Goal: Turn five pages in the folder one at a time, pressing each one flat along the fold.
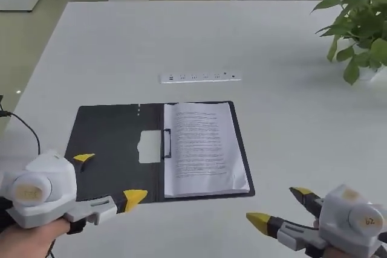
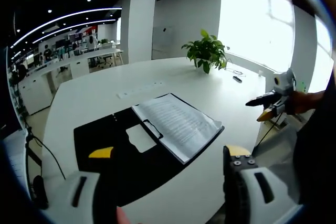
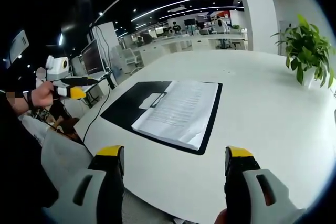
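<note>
A black folder point(image 1: 109, 149) lies open on the white table, with a stack of printed pages point(image 1: 202, 146) on its right half and a small white card point(image 1: 149, 147) by the clip. The folder point(image 2: 121, 156) and pages point(image 2: 181, 121) also lie ahead in the left gripper view, and the folder point(image 3: 126, 108) and pages point(image 3: 181, 111) in the right gripper view. My left gripper point(image 1: 109, 177) hovers open over the folder's near left corner. Near the table's front edge, right of the folder, my right gripper point(image 1: 279, 205) stands open. Both hold nothing.
A white power strip point(image 1: 200, 77) lies beyond the folder. A potted green plant point(image 1: 358, 25) stands at the far right. A black cable point(image 1: 21, 124) runs off the table's left edge. Desks and people fill the office behind.
</note>
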Tool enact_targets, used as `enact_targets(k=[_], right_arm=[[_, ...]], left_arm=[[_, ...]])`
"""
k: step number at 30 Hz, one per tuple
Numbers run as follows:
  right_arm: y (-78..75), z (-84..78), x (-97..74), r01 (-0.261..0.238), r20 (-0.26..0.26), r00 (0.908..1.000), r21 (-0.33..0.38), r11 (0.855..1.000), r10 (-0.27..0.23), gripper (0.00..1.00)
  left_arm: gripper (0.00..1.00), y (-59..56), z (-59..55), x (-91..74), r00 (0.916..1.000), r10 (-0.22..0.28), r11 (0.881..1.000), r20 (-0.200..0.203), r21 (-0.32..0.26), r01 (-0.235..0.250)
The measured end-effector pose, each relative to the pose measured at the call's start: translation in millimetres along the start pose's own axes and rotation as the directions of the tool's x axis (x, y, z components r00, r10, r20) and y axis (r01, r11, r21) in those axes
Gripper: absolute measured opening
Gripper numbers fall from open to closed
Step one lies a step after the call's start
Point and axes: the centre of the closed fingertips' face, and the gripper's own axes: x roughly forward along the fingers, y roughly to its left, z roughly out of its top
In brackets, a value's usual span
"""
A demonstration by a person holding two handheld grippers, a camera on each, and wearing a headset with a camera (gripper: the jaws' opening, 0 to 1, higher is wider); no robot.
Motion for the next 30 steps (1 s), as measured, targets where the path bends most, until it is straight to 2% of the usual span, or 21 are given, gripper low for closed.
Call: enact_targets(k=[7, 12, 16, 25, 28, 30], right_arm=[[-0.9, -2.5, -0.9, 0.003, -0.005, 1.0000, 0.011, 1.000, -0.003, 0.78], [-4.7, -2.6, -3.5, 0.011, -0.006, 0.9999, 0.017, 1.000, -0.011, 0.78], [-7.4, -0.9, -5.1, 0.020, 0.001, 0.9998, 0.031, 0.999, -0.020, 0.78], [-7.7, -4.4, -3.8, 0.015, -0.008, 0.9999, 0.031, 0.999, -0.015, 0.78], [-8.6, -5.2, -2.6, 0.012, -0.008, 0.9999, 0.030, 0.999, -0.012, 0.78], [-9.5, -6.1, -1.3, 0.011, -0.011, 0.9999, 0.031, 0.999, -0.010, 0.78]], left_arm=[[0.83, -12.5, 10.4, 24.5, 0.9976, -0.069, 0.997, -0.008, 0.038, 0.070], [0.83, -26.5, 20.3, 42.8, 0.9922, -0.124, 0.991, -0.006, 0.057, 0.124], [0.82, -34.7, 27.3, 58.2, 0.9856, -0.169, 0.982, -0.013, 0.084, 0.169], [0.81, -63.7, 35.5, 95.6, 0.9669, -0.252, 0.958, -0.043, 0.130, 0.255], [0.81, -73.9, 41.1, 110.1, 0.9582, -0.284, 0.949, -0.035, 0.133, 0.286], [0.81, -75.5, 41.8, 119.7, 0.9555, -0.293, 0.947, -0.031, 0.128, 0.295]])
